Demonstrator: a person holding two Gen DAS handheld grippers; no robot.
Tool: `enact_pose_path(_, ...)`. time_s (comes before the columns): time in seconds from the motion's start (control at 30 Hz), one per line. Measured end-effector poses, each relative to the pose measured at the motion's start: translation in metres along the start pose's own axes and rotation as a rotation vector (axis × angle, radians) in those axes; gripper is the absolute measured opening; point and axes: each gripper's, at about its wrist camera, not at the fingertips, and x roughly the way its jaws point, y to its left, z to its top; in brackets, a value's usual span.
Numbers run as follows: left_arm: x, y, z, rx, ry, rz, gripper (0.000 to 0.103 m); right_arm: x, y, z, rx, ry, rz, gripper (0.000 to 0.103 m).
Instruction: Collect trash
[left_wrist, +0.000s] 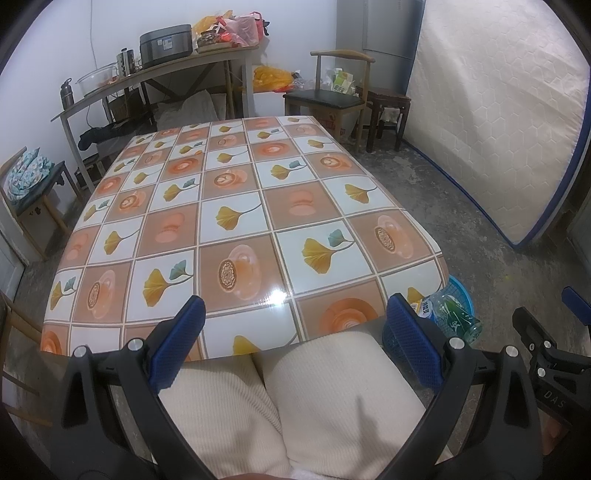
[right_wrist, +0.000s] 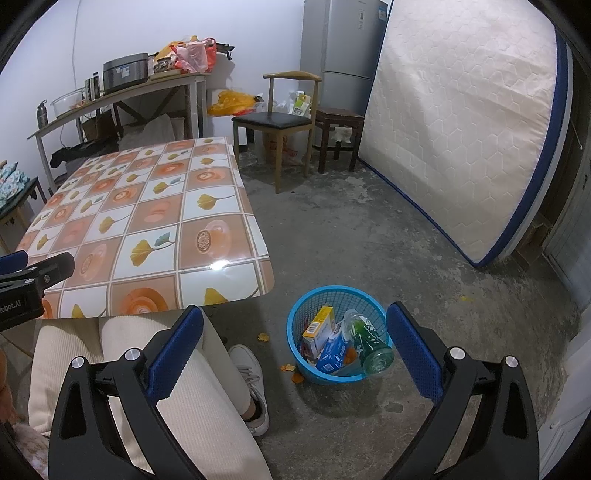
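Both grippers — left gripper (left_wrist: 293, 343), right gripper (right_wrist: 295, 350) — gape wide, empty; the filled basket (right_wrist: 295, 314) sits between the right jaws — collecting seems finished.

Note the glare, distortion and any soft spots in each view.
Left wrist: a bright glare spot on the glossy tablecloth near its front edge; the fisheye bows the mattress. Right wrist: a similar glare on the cloth; the blue basket is sharp, corners vignetted black.

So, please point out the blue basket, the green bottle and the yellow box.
blue basket (right_wrist: 334, 291): right wrist view, far rim.
green bottle (right_wrist: 369, 341): right wrist view, middle of body.
yellow box (right_wrist: 318, 325): right wrist view, barcode face.
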Motion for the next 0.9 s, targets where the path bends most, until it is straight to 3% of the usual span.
enact_pose_path(0.9,0.0002,0.0031,-0.0045,-0.001,0.008,0.001,0.095,-0.0001,0.0014,-0.0013,0.003,0.001,0.001,0.096)
